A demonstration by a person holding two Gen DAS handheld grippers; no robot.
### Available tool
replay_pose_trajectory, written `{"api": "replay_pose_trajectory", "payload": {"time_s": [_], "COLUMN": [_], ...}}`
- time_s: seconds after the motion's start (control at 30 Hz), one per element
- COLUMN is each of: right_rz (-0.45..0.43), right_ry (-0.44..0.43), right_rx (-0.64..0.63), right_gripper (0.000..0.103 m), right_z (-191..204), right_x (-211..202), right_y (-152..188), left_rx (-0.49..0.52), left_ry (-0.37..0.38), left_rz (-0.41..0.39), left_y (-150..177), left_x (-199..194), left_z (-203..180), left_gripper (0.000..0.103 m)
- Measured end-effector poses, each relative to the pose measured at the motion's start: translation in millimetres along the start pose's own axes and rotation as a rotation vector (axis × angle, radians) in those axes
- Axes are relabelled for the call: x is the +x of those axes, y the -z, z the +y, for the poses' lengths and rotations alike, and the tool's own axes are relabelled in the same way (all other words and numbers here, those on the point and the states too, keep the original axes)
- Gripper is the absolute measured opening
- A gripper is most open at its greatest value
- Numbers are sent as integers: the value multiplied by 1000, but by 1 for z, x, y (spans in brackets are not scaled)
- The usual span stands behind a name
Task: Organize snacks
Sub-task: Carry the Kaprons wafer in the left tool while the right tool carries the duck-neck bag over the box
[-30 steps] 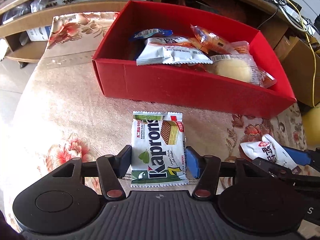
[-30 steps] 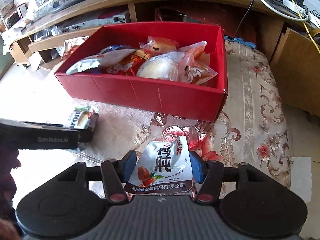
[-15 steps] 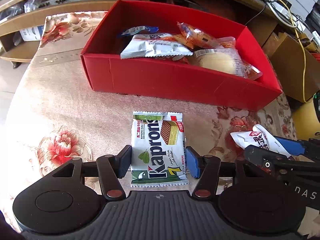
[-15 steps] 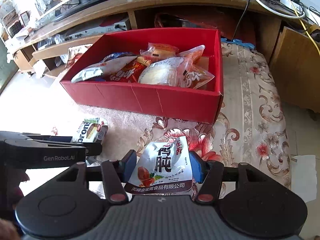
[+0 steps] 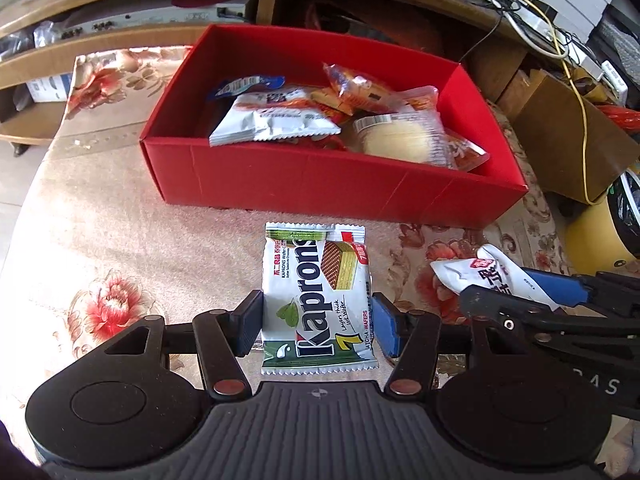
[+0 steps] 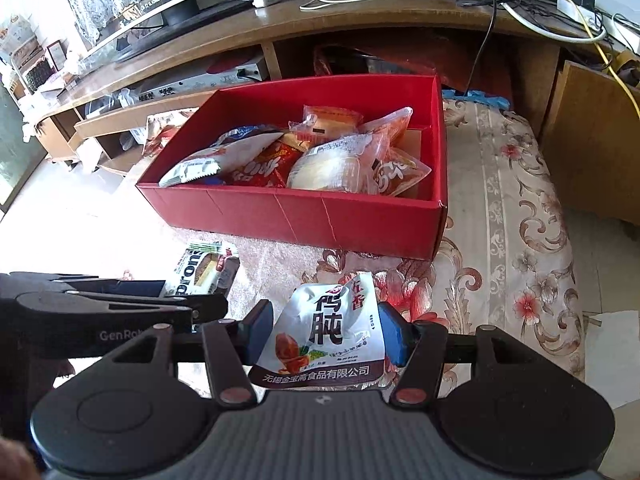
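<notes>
The red box (image 5: pixel 336 184) lies ahead of both my tools, its long side facing me. My left gripper (image 5: pixel 318 326) pinches the wafer packet (image 5: pixel 316 292); my right gripper (image 6: pixel 326 334), equally near, pinches the silver pouch (image 6: pixel 328 332).

- The left tongs (image 5: pixel 317 325) point steeply downward, both blue pads pressed against the sides of a wafer packet (image 5: pixel 316 292) held upright between them.
- The right tongs (image 6: pixel 326 334) tilt down likewise, pads clamped on a white pouch (image 6: pixel 325 334).
- The two tongs sit side by side, near each other, each visible in the other's view.
</notes>
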State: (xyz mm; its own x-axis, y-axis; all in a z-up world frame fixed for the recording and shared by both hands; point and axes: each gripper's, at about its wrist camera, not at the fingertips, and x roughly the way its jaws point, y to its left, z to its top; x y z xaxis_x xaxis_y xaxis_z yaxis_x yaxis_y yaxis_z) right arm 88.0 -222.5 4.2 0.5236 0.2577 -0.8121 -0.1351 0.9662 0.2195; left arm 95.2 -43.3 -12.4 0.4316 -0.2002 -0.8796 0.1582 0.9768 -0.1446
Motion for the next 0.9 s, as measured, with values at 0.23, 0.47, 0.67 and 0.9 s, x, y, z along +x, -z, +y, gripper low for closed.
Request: {"api": "replay_pose_trajectory", "payload": {"time_s": [0.23,0.47,0.67,0.9], "right_rz": [-20,-50,-74,-101], "right_ry": [-12,-21,-32,-42], "right_rx": [-2,1,14,25], "right_gripper": [53,53,53,53], "right_z": [3,4,2,1], "right_x": [-5,-13,-18,-22], "right_y": [-3,-6,-10,-18], "left_rx": [15,26,42,42], "left_ry": [-3,-10,-19,-17], "left_rz": [-24,-63,-96,-124], "left_y": [-2,-6,-12,-20], "left_x": [-5,-16,-23,-27], "left_z": [-5,-8,-12,-12], "left_gripper": [64,64,64,64]}}
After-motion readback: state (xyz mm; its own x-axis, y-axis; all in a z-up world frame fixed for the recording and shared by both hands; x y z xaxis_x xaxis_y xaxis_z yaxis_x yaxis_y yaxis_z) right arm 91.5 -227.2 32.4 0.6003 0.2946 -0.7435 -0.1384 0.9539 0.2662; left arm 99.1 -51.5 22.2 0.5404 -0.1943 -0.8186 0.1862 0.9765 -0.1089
